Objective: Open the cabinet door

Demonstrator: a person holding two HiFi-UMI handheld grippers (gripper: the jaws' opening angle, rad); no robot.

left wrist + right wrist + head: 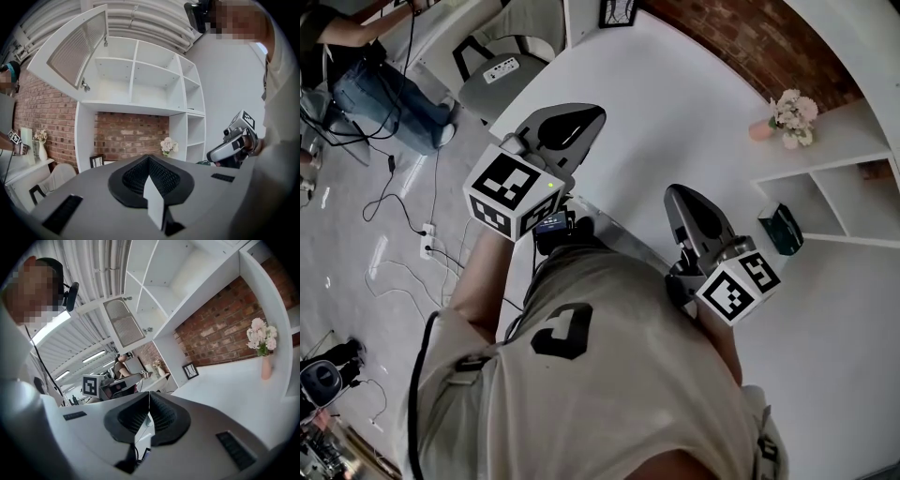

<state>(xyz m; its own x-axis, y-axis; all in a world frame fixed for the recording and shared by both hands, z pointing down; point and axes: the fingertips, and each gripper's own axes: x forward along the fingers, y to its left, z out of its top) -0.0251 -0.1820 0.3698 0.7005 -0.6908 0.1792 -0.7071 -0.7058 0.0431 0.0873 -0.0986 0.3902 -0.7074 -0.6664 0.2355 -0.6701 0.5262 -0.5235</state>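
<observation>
Your left gripper (574, 120) and right gripper (687, 199): both jaws shut tight, empty (nothing pinched). Held about level, close to your chest, well below cabinet door (77, 47). Door already swung open.

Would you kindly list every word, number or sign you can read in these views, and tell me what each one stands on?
No text can be read with certainty.
Shirt: one black blocky mark, perhaps "C"; unsure.
Left marker cube and right marker cube: square black-and-white patterns, no letters.
White card on the grey chair: print too small to read.
Teal box: print too small to read.
</observation>
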